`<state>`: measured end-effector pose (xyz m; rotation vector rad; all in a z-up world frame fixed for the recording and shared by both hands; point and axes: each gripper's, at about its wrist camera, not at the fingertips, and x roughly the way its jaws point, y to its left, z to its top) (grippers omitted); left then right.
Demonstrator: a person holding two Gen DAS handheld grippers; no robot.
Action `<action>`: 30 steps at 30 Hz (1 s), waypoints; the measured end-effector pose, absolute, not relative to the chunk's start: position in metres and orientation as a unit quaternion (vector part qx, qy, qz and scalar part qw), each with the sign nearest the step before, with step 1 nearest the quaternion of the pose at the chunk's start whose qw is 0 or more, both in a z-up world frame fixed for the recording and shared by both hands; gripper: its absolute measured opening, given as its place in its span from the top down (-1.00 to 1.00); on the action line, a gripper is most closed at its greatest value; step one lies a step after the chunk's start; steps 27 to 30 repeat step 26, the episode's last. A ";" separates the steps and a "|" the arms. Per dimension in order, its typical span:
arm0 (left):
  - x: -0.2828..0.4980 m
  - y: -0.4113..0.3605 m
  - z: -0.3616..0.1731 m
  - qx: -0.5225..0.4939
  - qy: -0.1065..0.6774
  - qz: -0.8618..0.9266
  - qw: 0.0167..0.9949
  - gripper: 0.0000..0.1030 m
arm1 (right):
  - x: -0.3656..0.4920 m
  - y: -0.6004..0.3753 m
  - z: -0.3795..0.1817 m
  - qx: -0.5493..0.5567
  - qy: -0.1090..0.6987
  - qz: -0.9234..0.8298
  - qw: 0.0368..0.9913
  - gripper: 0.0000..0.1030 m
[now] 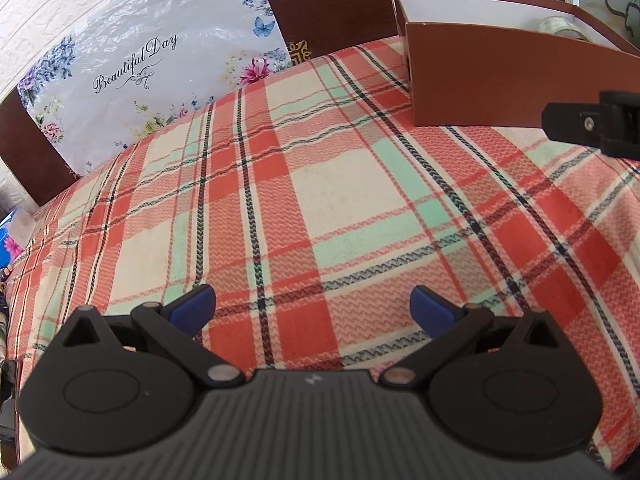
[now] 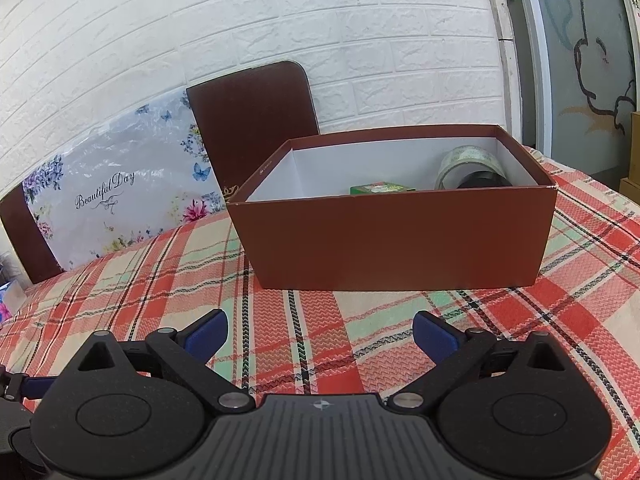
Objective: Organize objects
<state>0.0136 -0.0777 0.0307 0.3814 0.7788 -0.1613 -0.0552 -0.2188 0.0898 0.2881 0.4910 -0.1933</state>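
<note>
An open brown cardboard box (image 2: 396,240) stands on the plaid cloth ahead of my right gripper (image 2: 320,334), which is open and empty. Inside the box I see a roll of patterned tape (image 2: 468,164), a green packet (image 2: 382,189) and a dark object (image 2: 486,180). In the left wrist view the box (image 1: 500,76) is at the upper right, with the tape roll (image 1: 560,26) showing over its rim. My left gripper (image 1: 314,308) is open and empty above bare cloth. Part of the right gripper (image 1: 600,124) shows at the right edge.
The plaid cloth (image 1: 320,200) covers the surface. A floral "Beautiful Day" bag (image 1: 136,72) leans against brown chair backs (image 2: 252,120) by the white brick wall. Small items (image 1: 16,236) lie at the far left edge. A door frame (image 2: 532,60) stands at the right.
</note>
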 end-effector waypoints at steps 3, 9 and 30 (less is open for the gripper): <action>0.013 -0.078 0.031 0.184 0.378 -0.079 0.904 -1.00 | -0.056 -0.219 0.090 0.142 0.242 -0.097 0.955 -0.91; 0.011 -0.078 0.030 0.179 0.384 -0.087 0.902 -1.00 | -0.056 -0.219 0.090 0.142 0.242 -0.096 0.955 -0.91; 0.011 -0.074 0.031 0.155 0.395 -0.112 0.899 -1.00 | -0.056 -0.218 0.088 0.141 0.247 -0.097 0.954 -0.91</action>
